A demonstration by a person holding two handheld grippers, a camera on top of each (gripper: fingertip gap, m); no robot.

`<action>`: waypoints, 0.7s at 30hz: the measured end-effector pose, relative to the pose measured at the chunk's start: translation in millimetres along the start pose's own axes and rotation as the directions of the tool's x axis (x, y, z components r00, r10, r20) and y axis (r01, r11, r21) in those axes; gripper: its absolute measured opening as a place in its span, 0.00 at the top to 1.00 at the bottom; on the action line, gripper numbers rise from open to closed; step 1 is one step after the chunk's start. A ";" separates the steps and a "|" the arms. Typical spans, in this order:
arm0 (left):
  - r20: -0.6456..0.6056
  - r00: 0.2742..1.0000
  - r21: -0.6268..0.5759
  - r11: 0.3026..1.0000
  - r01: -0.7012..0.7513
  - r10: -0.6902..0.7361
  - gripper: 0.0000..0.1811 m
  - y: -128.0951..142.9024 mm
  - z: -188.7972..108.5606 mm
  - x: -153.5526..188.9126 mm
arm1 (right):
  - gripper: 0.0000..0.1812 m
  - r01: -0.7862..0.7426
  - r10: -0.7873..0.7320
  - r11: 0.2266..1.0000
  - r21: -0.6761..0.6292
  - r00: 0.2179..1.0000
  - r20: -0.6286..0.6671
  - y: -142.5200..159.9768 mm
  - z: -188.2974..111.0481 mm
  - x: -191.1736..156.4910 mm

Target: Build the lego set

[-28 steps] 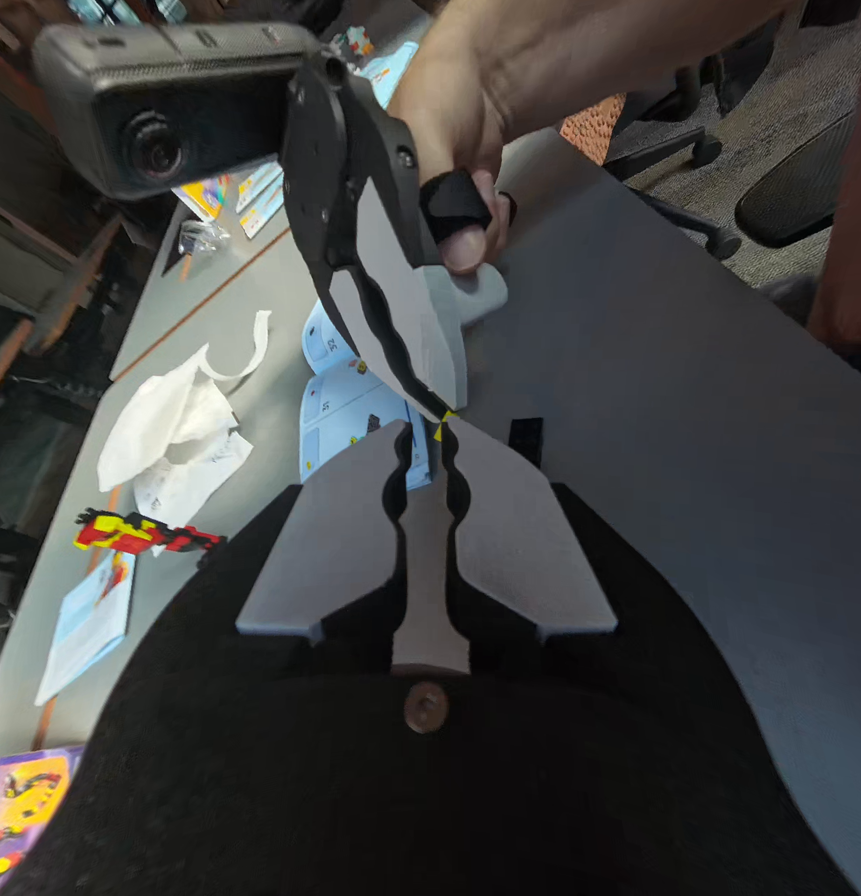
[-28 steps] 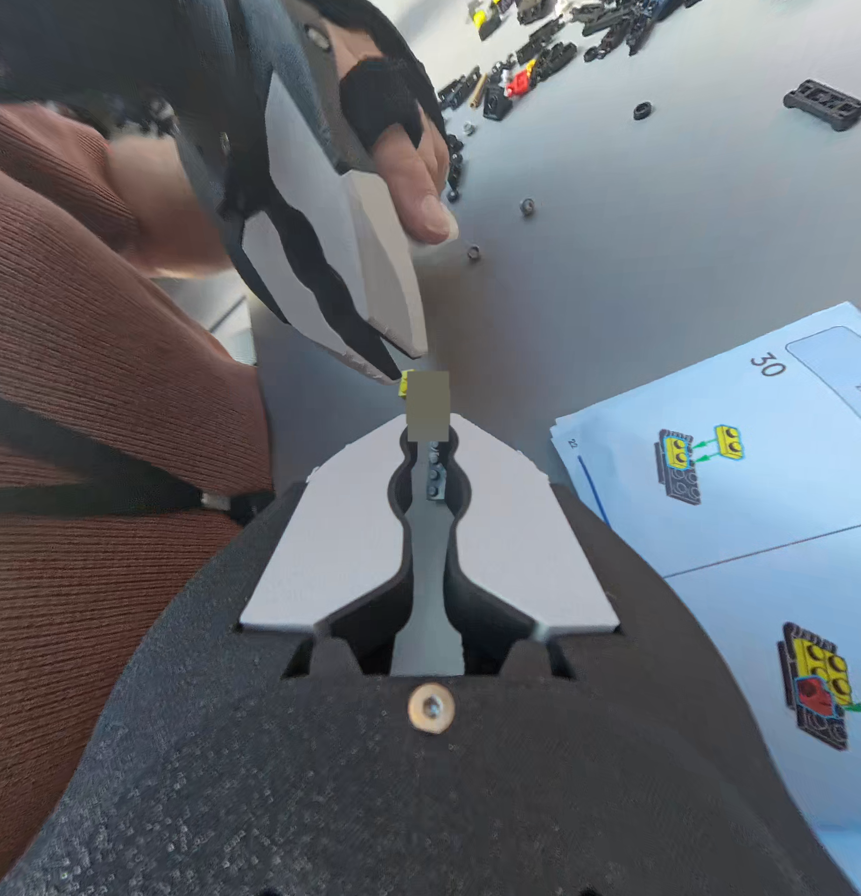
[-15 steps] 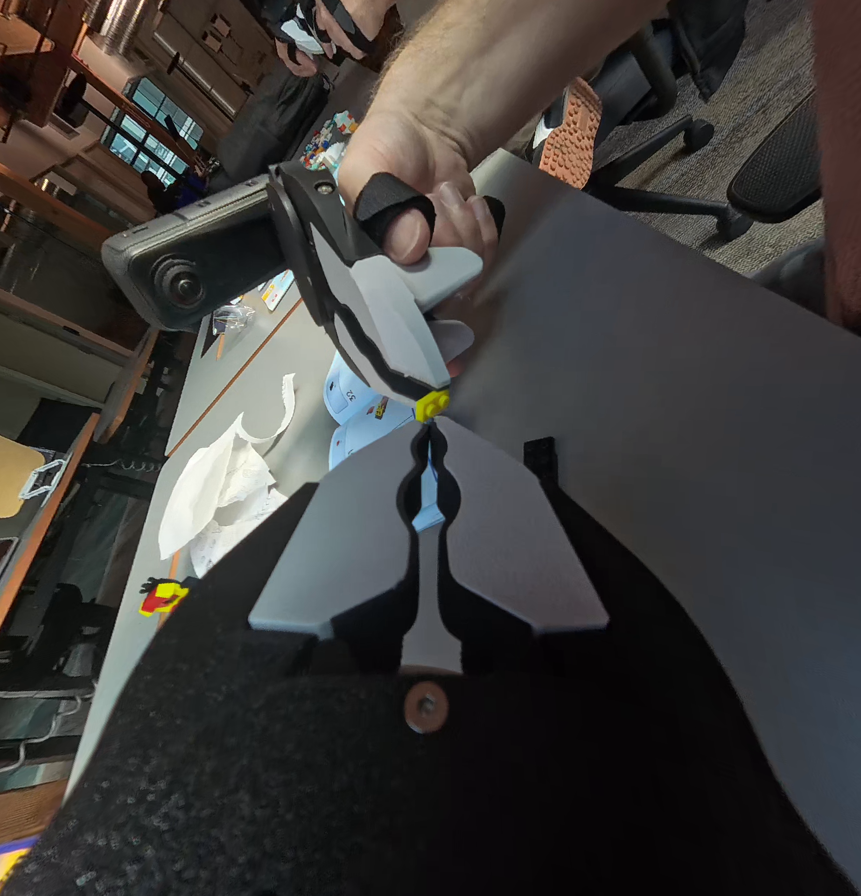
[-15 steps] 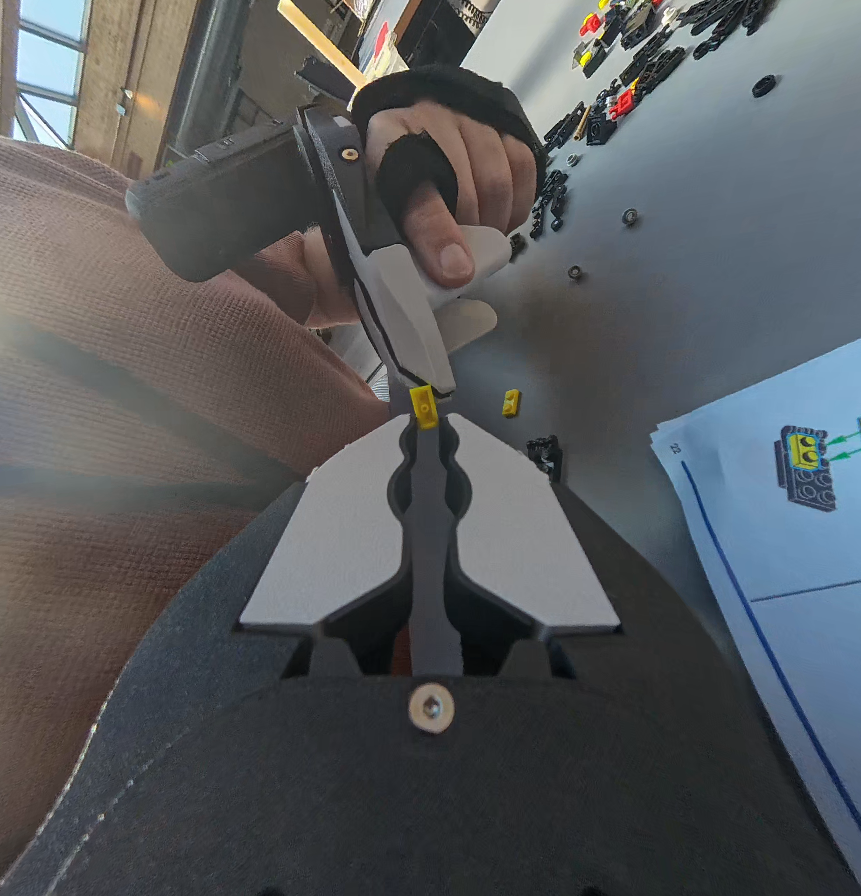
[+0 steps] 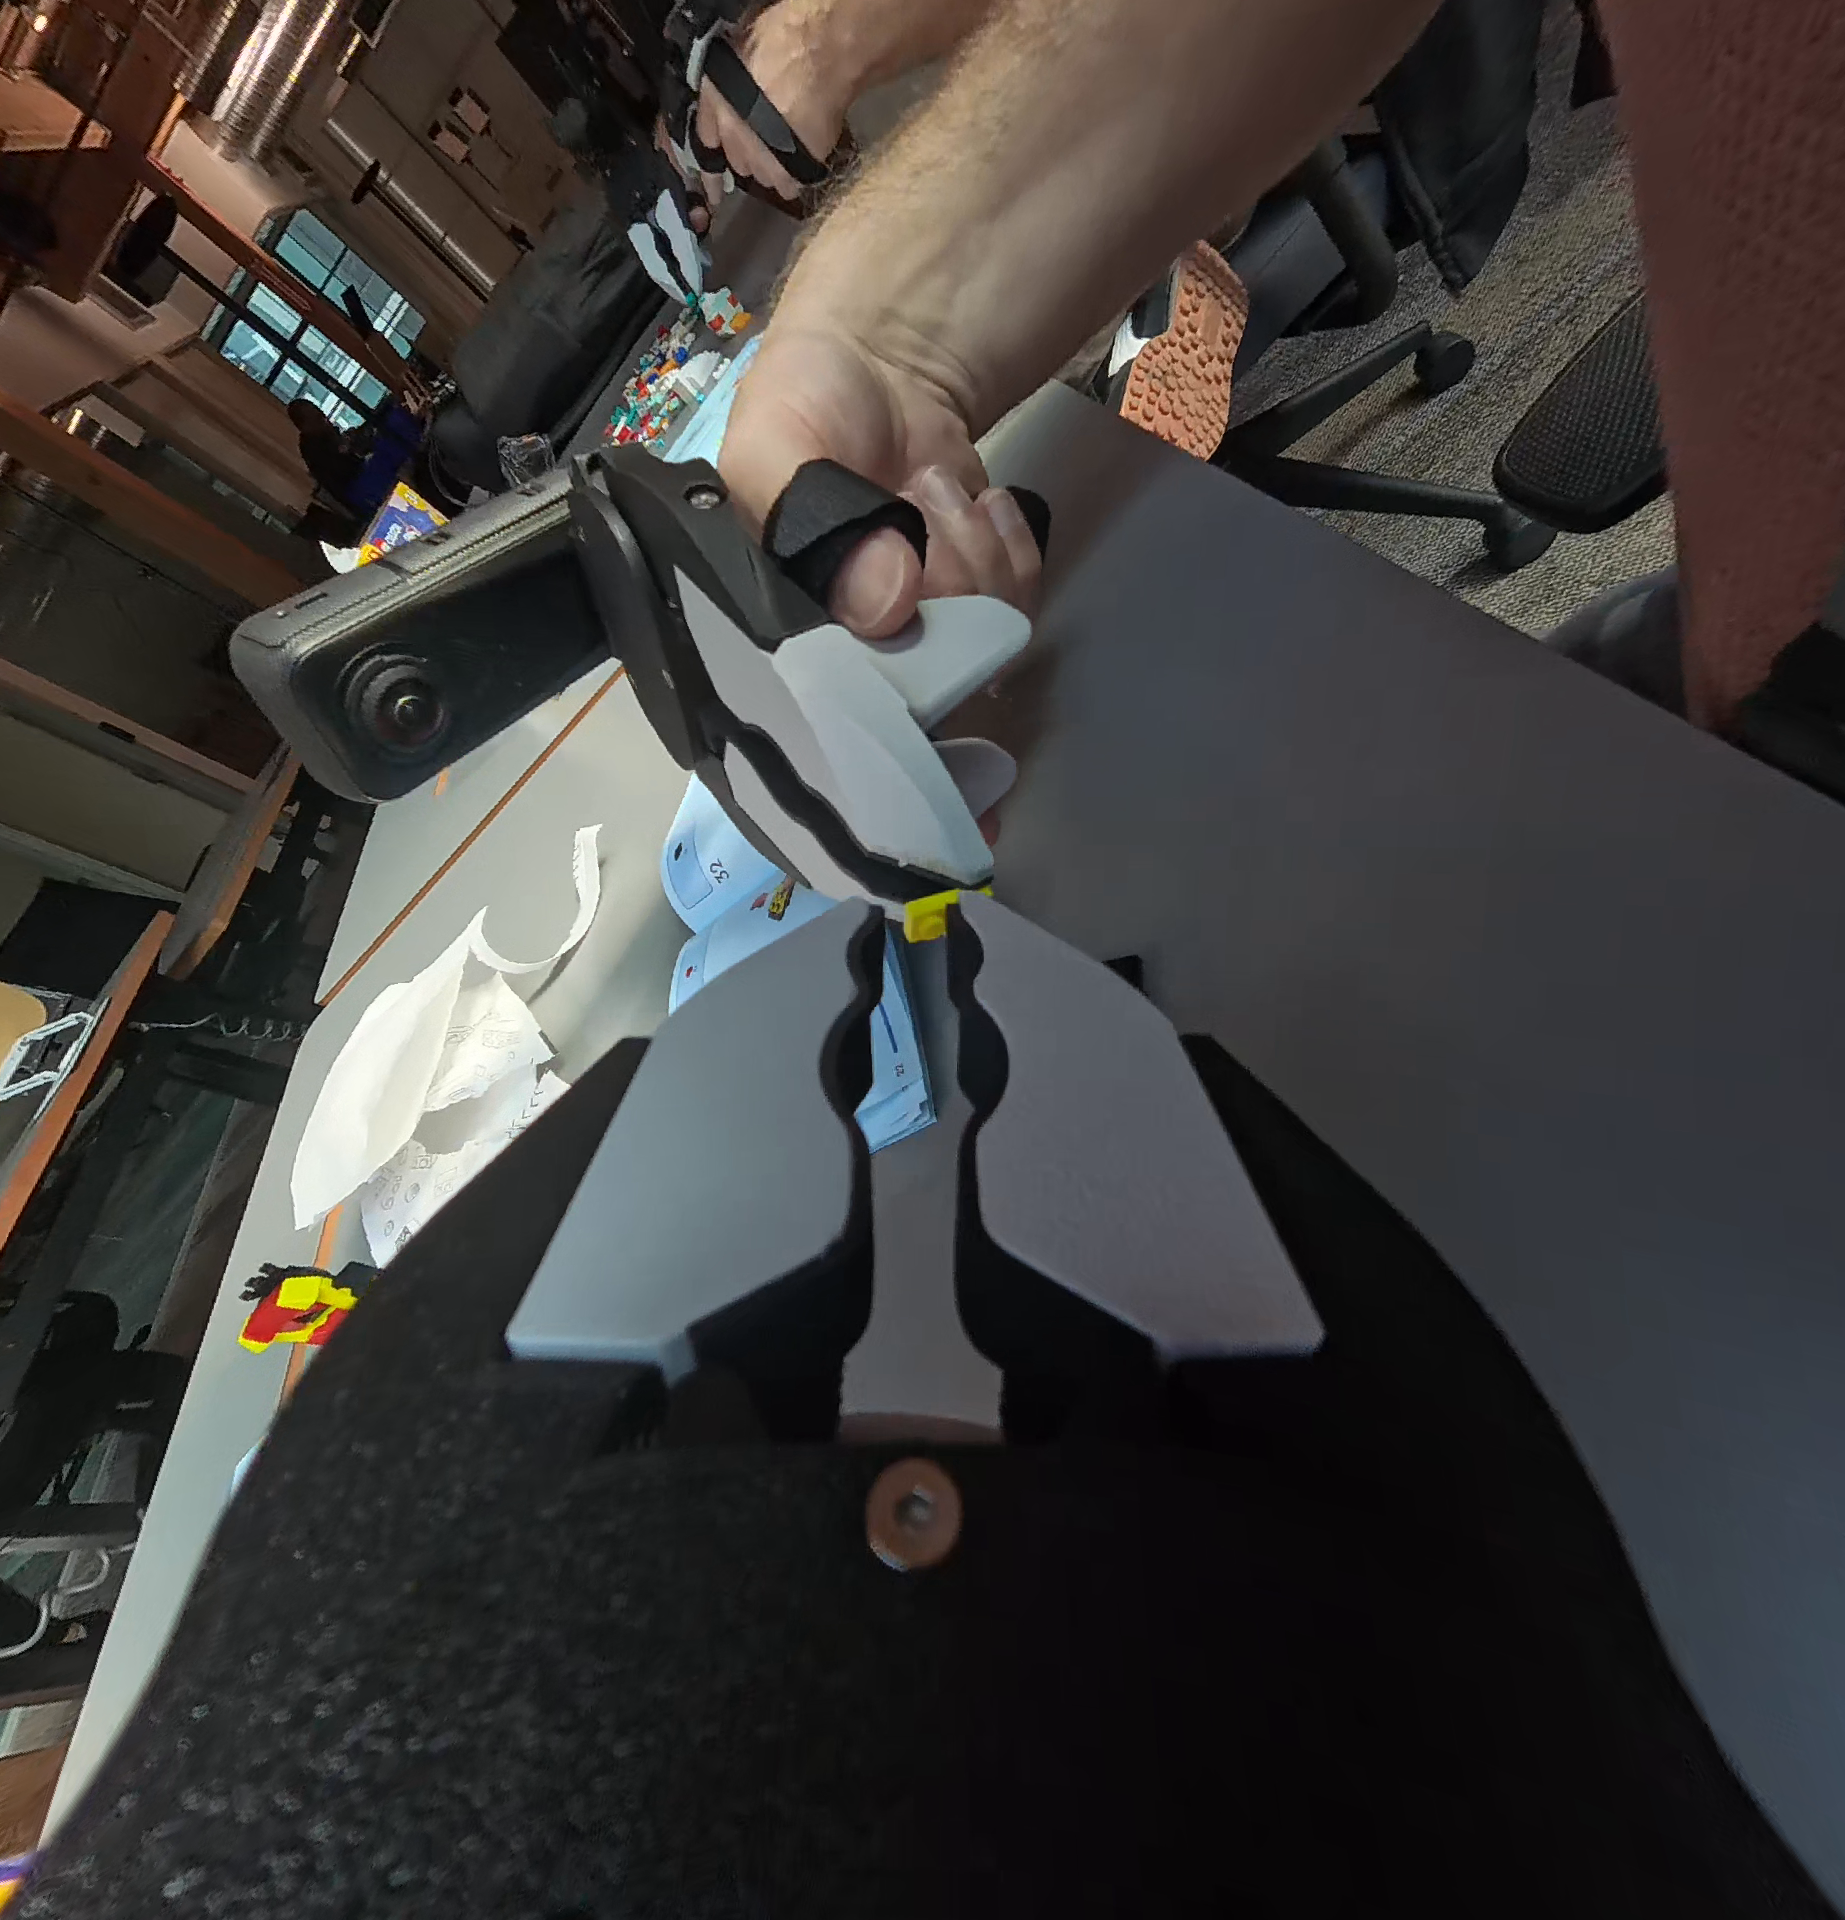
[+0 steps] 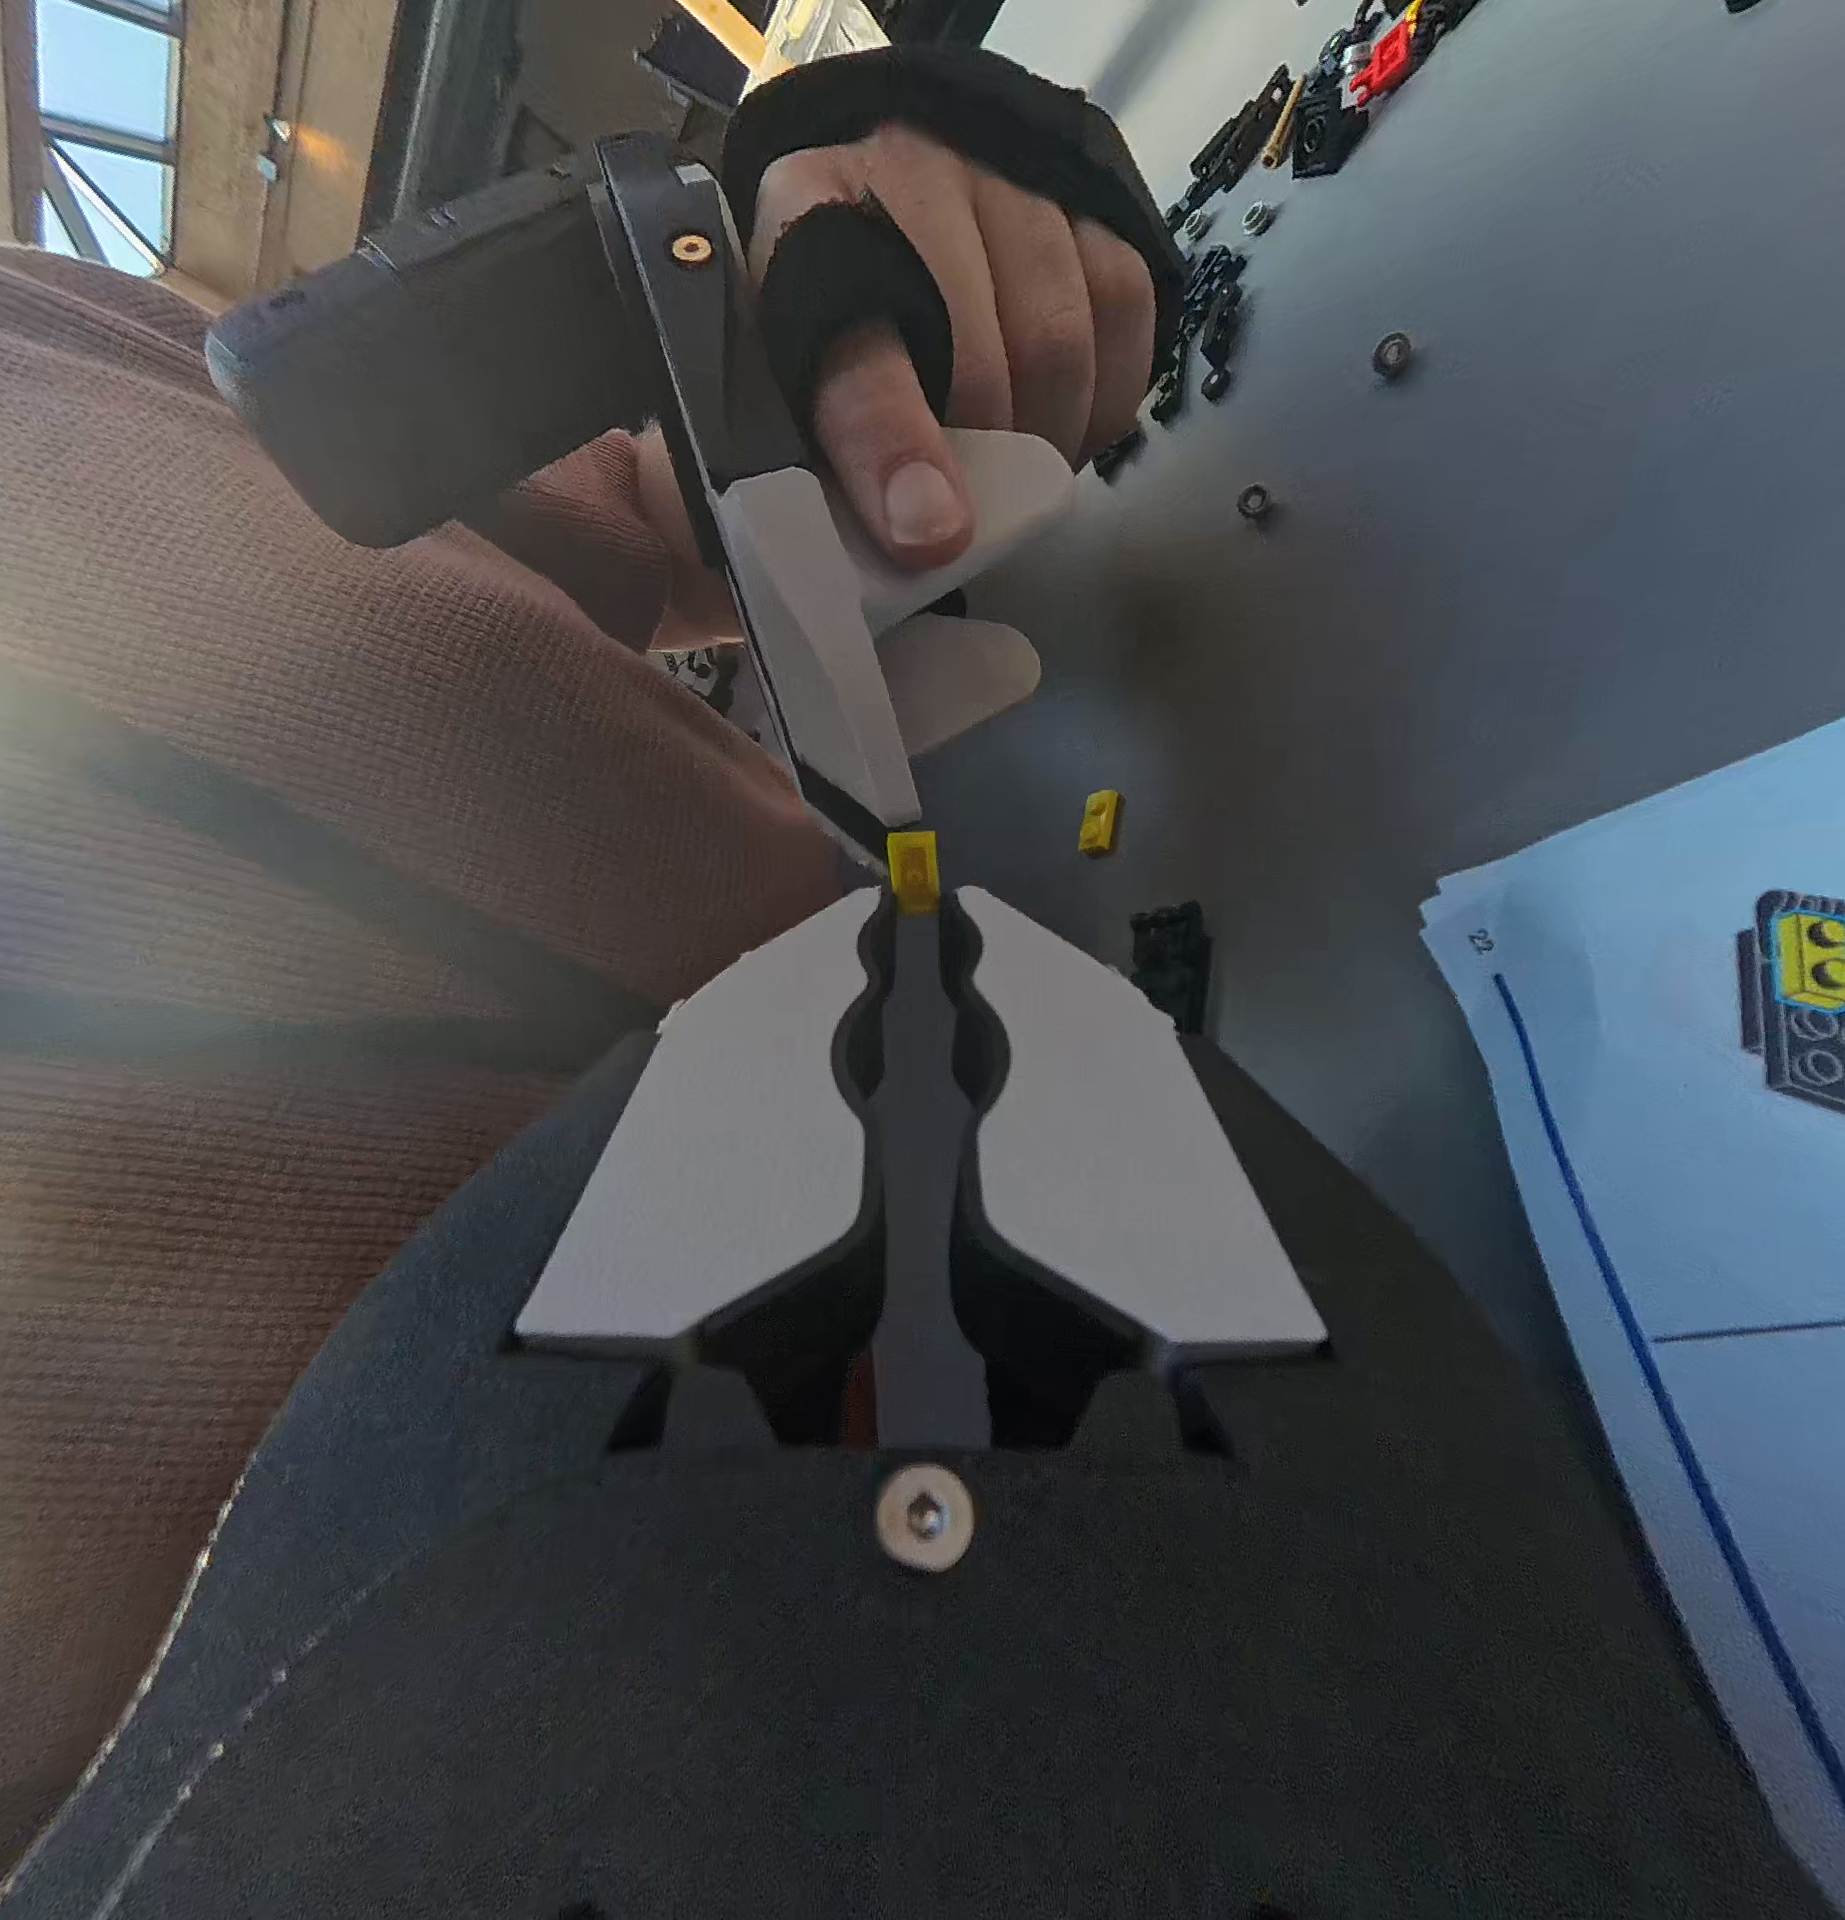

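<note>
A small yellow plate point(image 6: 913, 871) is pinched in the tips of my right gripper point(image 6: 916, 900), held above the grey table point(image 6: 1520, 520). In the left wrist view the same plate point(image 5: 926, 920) sits at the tips of my left gripper point(image 5: 920, 910), whose jaws stand a narrow gap apart, wider than the plate. The two grippers meet tip to tip. The right gripper point(image 5: 939, 883) comes in from above left there. The left gripper point(image 6: 887, 831) comes down from above in the right wrist view.
A second yellow plate point(image 6: 1100, 823) and a black brick point(image 6: 1167, 966) lie on the table beyond the tips. The blue instruction booklet point(image 6: 1676, 1195) is at right. Loose dark parts point(image 6: 1209, 312) lie farther back. Torn white paper point(image 5: 430, 1070) and a red-yellow build point(image 5: 294, 1304) lie left. The grippers are tip to tip, or close to it.
Both grippers have risen and tilted away from the table. The black brick seen between my right fingers now lies on the table. My left jaws are a little wider than half a second ago.
</note>
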State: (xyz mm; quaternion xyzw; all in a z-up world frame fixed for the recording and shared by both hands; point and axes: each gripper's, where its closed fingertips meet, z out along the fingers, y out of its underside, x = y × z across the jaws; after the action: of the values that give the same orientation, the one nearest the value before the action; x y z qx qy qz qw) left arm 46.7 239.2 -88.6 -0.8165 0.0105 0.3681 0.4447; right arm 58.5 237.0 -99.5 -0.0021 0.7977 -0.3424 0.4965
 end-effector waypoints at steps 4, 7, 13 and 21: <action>-0.042 0.998 -0.015 0.999 -0.037 0.037 0.93 1.3 1.5 5.9 | 0.96 -0.011 0.012 1.000 -0.023 1.000 0.013 4.5 2.1 0.3; -0.097 0.993 -0.031 0.997 -0.065 0.062 0.90 3.2 1.9 14.3 | 0.96 -0.013 0.015 0.999 -0.052 0.999 0.029 8.9 2.6 -1.4; -0.123 0.992 -0.045 0.999 -0.014 0.008 0.97 5.7 -0.7 15.9 | 0.96 -0.026 0.028 0.998 -0.057 0.999 0.037 10.4 3.4 0.3; -0.115 0.950 -0.083 0.955 0.283 -0.291 0.99 19.8 -1.9 14.2 | 0.91 -0.003 0.005 0.997 0.080 1.000 -0.024 -1.1 -3.6 10.8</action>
State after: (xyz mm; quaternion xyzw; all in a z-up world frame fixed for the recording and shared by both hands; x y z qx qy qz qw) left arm 51.4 230.2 -110.8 -0.8451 -0.0924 0.2472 0.4650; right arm 49.8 234.3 -106.5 0.0235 0.7894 -0.3729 0.4872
